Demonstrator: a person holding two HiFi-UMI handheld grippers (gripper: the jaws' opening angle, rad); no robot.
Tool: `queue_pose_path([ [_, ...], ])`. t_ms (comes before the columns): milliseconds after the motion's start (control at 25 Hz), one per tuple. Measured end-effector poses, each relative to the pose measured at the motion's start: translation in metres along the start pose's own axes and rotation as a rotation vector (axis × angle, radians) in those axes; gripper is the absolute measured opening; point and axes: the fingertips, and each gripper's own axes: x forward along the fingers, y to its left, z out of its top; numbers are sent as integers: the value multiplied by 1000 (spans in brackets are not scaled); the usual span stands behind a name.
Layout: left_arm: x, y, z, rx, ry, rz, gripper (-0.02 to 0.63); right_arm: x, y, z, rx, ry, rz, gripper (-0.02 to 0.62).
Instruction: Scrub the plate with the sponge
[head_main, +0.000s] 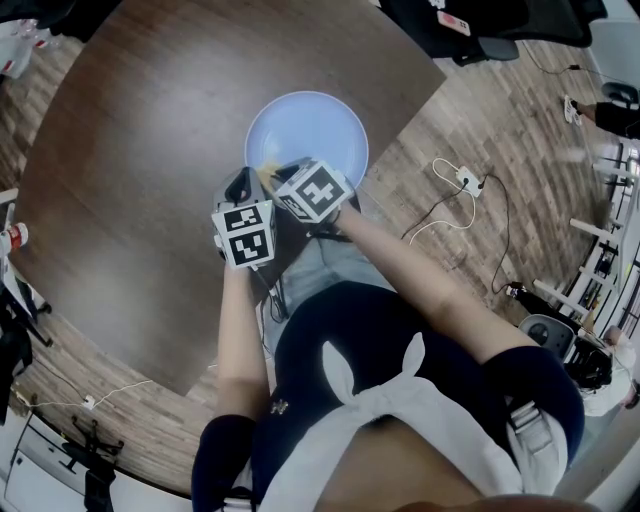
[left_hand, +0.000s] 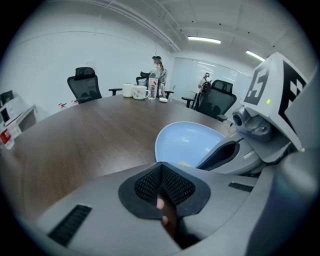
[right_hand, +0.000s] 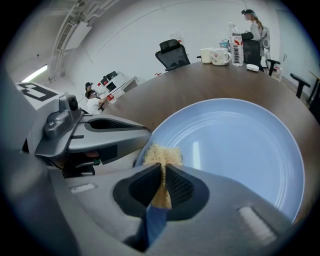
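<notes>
— The plate (right_hand: 235, 150)?
— Smooth, glossy. The sponge (right_hand: 161, 155) is rough, fibrous.
— The table (head_main: 150, 180)?
— Dark wood grain, satin. The 2 shells, left gripper (left_hand: 162, 176) and right gripper (right_hand: 163, 175): matt grey plastic, ribbed black pads (right_hand: 137, 187).

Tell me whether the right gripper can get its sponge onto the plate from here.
Probably yes: the right gripper holds the sponge at the near rim of the plate, nothing between them; the left gripper sits off to the side.
</notes>
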Motion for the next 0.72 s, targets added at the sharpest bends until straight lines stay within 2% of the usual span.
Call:
queue_pose_path([
  [720,3,3,1,-6,-14,19,6,-3,6,-9,-16,10,31,25],
])
